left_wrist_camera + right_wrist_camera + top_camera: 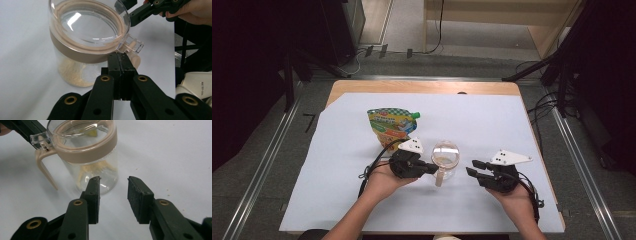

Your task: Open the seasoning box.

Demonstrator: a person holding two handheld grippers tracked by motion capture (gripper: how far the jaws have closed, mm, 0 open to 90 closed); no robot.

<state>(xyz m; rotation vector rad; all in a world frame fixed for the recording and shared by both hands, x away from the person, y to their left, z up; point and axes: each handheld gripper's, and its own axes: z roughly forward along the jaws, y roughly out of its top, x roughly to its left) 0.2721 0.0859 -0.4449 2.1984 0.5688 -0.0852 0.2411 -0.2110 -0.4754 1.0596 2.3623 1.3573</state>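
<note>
At the jar's lid tab, left gripper is clenched with pads pressed together. Tips sit right under the clear tab, at the top of the beige handle; whether they pinch anything there, I can't tell.

Right gripper is released, jaws spread, nothing between them. Jar lies straight ahead of it, apart from the tips, body roughly centred on the gap, slightly toward its left jaw.

Jar stands upright, long axis vertical, clear lid seated in a beige ring. A little pale powder lies at the bottom. In the high view the handle points toward the person, between the two grippers, closer to the left one.

So: left is the nearer hand and already on the handle side; right has a straight line in to the glass wall from the other side. My read is that a right-hand grasp on the body depends on the jar fitting that spread, which looks tight.

Room: white mat is bare right of and behind the jar. Green pouch lies behind the left gripper, near but apart from the jar. Table edges are well apart.
</note>
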